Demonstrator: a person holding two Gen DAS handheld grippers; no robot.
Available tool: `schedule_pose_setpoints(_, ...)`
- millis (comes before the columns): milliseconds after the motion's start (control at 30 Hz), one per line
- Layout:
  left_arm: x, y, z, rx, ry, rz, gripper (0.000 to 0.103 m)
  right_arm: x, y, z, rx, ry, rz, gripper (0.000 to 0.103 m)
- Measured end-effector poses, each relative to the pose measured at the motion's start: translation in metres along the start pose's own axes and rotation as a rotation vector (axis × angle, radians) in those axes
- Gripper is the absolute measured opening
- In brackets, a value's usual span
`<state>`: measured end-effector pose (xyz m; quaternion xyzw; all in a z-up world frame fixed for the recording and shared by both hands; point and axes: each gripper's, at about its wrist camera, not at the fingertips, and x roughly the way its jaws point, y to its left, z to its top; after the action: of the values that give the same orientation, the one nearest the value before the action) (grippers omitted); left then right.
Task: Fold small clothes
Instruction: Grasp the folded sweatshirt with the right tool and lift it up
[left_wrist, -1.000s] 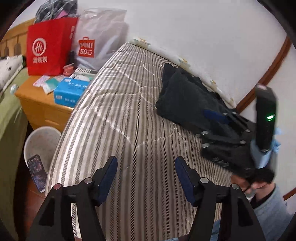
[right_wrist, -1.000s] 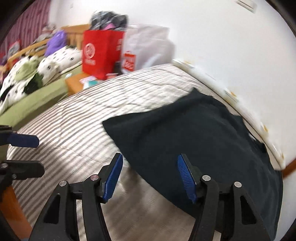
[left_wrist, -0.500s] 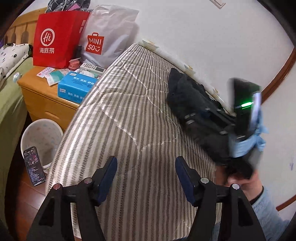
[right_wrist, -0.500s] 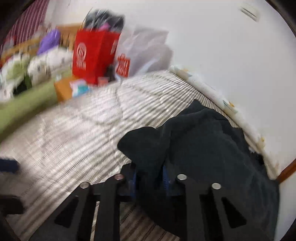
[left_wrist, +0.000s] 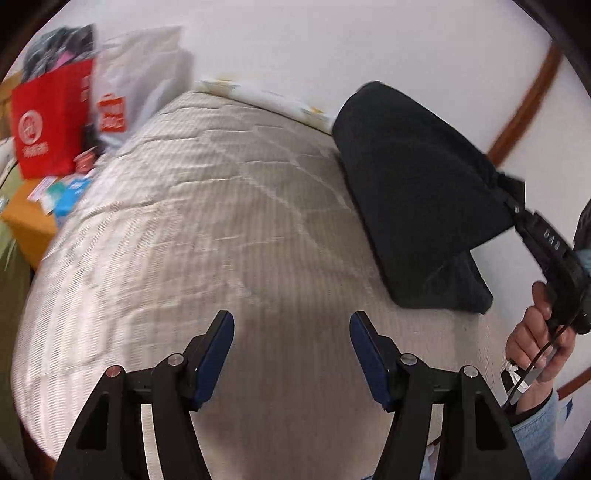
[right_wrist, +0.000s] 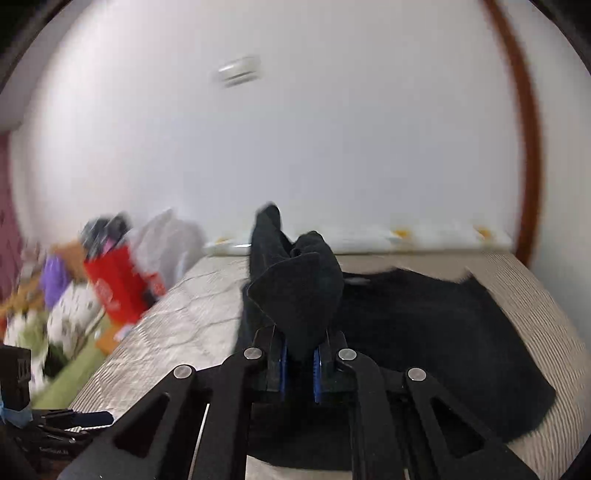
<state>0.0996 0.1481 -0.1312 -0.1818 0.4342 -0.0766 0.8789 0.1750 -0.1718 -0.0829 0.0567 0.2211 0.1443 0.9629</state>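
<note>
A dark garment (left_wrist: 413, 184) lies on the striped mattress (left_wrist: 203, 221) near the wall. One edge of it is lifted off the bed. My right gripper (right_wrist: 299, 350) is closing tight on that raised fold (right_wrist: 295, 291), and the blue pads press the cloth from both sides. The rest of the garment (right_wrist: 443, 350) stays spread on the bed behind. In the left wrist view a hand (left_wrist: 535, 332) holds the right gripper (left_wrist: 513, 199) at the far right. My left gripper (left_wrist: 291, 321) hovers open over bare mattress, left of the garment, with nothing between its fingers.
A red bag (left_wrist: 48, 122) and a white plastic bag (left_wrist: 140, 81) stand at the head of the bed. A wooden nightstand (left_wrist: 26, 218) with small boxes is beside them. The white wall (right_wrist: 332, 129) runs along the bed's far side.
My right gripper went from open beside the garment to shut on its edge, rolled, and lifted the fold up. The left gripper shifted across the mattress, still open.
</note>
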Motion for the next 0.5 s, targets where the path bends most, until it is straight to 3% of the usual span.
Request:
schedule_pose_setpoints(200, 0.031, -0.055, 0.0, 0.099, 0.046, -0.058, 0.063, -0.006, -0.124, -0.046, 0.249, 0.095, -0.115, 0.009)
schedule_pose_setpoints(333, 0.046, -0.08, -0.002, 0.15, 0.071, -0.088, 0.063, -0.006, -0.16, -0.076, 0.356, 0.172, -0.064, 0.015)
schedule_pose_setpoints(400, 0.052, -0.093, -0.003, 0.183, 0.075, -0.098, 0.065, -0.014, -0.159, -0.078, 0.337, 0.151, -0.058, 0.025)
schedule_pose_setpoints(500, 0.053, -0.103, -0.007, 0.222, 0.066, -0.114, 0.07, -0.021, -0.152, -0.077, 0.297, 0.14, -0.057, 0.051)
